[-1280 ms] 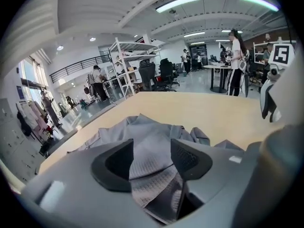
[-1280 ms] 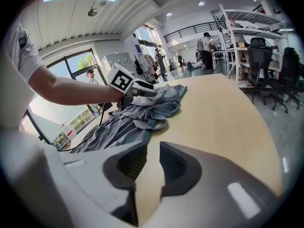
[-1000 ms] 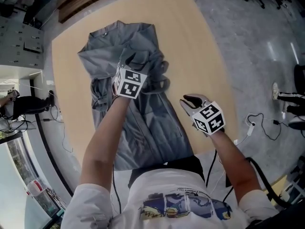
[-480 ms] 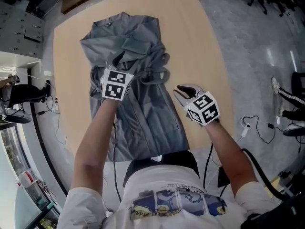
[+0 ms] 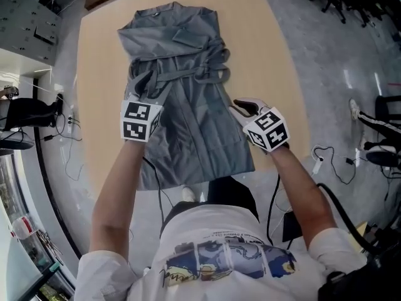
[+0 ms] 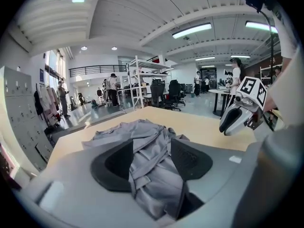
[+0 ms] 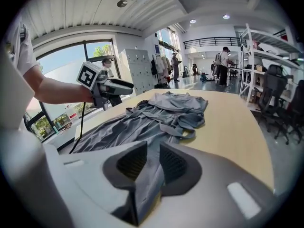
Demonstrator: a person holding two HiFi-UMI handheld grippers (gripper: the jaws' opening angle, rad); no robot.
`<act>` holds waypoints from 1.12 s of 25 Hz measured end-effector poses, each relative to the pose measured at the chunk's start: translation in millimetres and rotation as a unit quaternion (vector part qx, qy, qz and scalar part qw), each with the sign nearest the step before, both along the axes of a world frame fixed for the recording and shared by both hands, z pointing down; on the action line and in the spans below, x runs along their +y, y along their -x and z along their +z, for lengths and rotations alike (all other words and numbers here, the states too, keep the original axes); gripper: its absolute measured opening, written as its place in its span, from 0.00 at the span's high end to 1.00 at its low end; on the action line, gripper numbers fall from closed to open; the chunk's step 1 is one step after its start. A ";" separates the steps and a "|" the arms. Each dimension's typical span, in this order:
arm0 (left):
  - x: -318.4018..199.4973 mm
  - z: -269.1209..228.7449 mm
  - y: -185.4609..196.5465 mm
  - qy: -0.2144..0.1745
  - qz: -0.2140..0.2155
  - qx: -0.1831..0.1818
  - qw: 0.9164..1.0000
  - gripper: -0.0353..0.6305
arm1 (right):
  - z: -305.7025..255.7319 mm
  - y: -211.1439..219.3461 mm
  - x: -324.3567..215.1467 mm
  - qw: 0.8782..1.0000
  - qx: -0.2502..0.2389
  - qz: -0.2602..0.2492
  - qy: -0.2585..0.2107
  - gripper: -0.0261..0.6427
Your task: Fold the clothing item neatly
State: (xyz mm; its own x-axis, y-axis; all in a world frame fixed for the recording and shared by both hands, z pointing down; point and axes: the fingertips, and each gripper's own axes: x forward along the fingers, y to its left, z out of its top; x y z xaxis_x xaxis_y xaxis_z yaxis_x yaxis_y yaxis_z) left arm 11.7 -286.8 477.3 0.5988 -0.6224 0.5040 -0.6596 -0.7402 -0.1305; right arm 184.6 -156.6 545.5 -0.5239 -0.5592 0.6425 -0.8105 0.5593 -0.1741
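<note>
A grey robe-like garment (image 5: pixel 188 105) with a tied belt lies lengthwise on the light wooden table (image 5: pixel 100 74), collar at the far end and hem at the near edge. My left gripper (image 5: pixel 140 102) is at the garment's left edge. In the left gripper view a thick bunch of its cloth (image 6: pixel 142 141) fills the gap between the jaws of the left gripper (image 6: pixel 152 156). At the right edge my right gripper (image 5: pixel 238 109) is shut on a thin fold of the cloth (image 7: pixel 161 113), which runs up between the narrow jaws of the right gripper (image 7: pixel 153 163).
The table's near edge is right in front of the person's body. Bare wood shows on both sides of the garment. Cables (image 5: pixel 322 158) lie on the grey floor to the right. Office chairs (image 7: pixel 280 99), shelving and several people stand far behind the table.
My left gripper has moved from the garment's upper middle to its left edge, nearer the person, drawing cloth with it. The garment lies flatter and straighter. The right gripper shifted slightly and keeps its grip.
</note>
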 end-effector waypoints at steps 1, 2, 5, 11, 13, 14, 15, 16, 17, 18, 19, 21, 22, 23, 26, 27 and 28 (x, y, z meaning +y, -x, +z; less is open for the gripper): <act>14.5 -2.3 10.9 -0.001 -0.002 0.005 1.000 0.56 | -2.0 4.3 9.8 1.000 0.003 0.003 -0.003 0.85; 29.8 -4.4 22.3 -0.002 -0.003 0.008 1.000 0.56 | -4.4 9.1 20.4 1.000 0.006 0.007 -0.006 0.85; 80.0 -8.7 57.2 0.000 -0.005 0.017 1.000 0.56 | -13.1 25.5 55.3 1.000 0.011 0.020 -0.018 0.85; 194.9 5.2 111.4 0.024 0.025 0.019 0.999 0.56 | -23.2 59.2 142.5 0.998 0.020 0.052 -0.022 0.85; 230.4 13.4 126.8 0.037 0.031 0.025 0.999 0.56 | -24.9 69.9 169.7 0.998 0.024 0.057 -0.022 0.85; 246.9 18.0 134.2 0.043 0.034 0.027 0.998 0.56 | -25.0 74.6 183.3 0.998 0.026 0.058 -0.022 0.85; 261.9 22.9 141.0 0.048 0.035 0.027 0.998 0.56 | -24.4 78.3 196.7 0.998 0.026 0.060 -0.020 0.85; 275.5 28.3 146.8 0.052 0.037 0.026 0.998 0.56 | -23.2 80.6 209.6 0.998 0.025 0.062 -0.017 0.85; 288.3 34.4 151.3 0.058 0.038 0.024 0.997 0.56 | -21.1 81.5 221.8 0.998 0.025 0.064 -0.013 0.85; 301.0 41.4 155.1 0.065 0.039 0.022 0.997 0.56 | -17.8 81.1 233.4 0.997 0.025 0.066 -0.008 0.85; 313.5 48.8 158.6 0.073 0.039 0.019 0.996 0.56 | -13.4 79.6 244.3 0.997 0.026 0.068 -0.002 0.85; 336.7 63.8 166.4 0.090 0.034 0.015 0.995 0.56 | -2.6 73.8 263.0 0.997 0.031 0.071 0.013 0.85; 346.6 71.0 170.3 0.100 0.029 0.015 0.994 0.56 | 2.7 69.5 270.6 0.997 0.034 0.074 0.020 0.85; 355.0 78.1 174.0 0.109 0.023 0.016 0.994 0.56 | 7.8 64.5 277.1 0.996 0.036 0.077 0.027 0.85; 373.5 98.3 183.9 0.131 0.000 0.013 0.991 0.56 | 24.2 47.6 293.8 0.995 0.036 0.082 0.041 0.85; 378.8 105.2 187.2 0.139 -0.009 0.011 0.990 0.56 | 30.3 42.5 298.3 0.995 0.034 0.081 0.045 0.84; 383.9 111.9 190.3 0.147 -0.020 0.010 0.989 0.56 | 36.3 38.3 302.0 0.995 0.030 0.078 0.049 0.83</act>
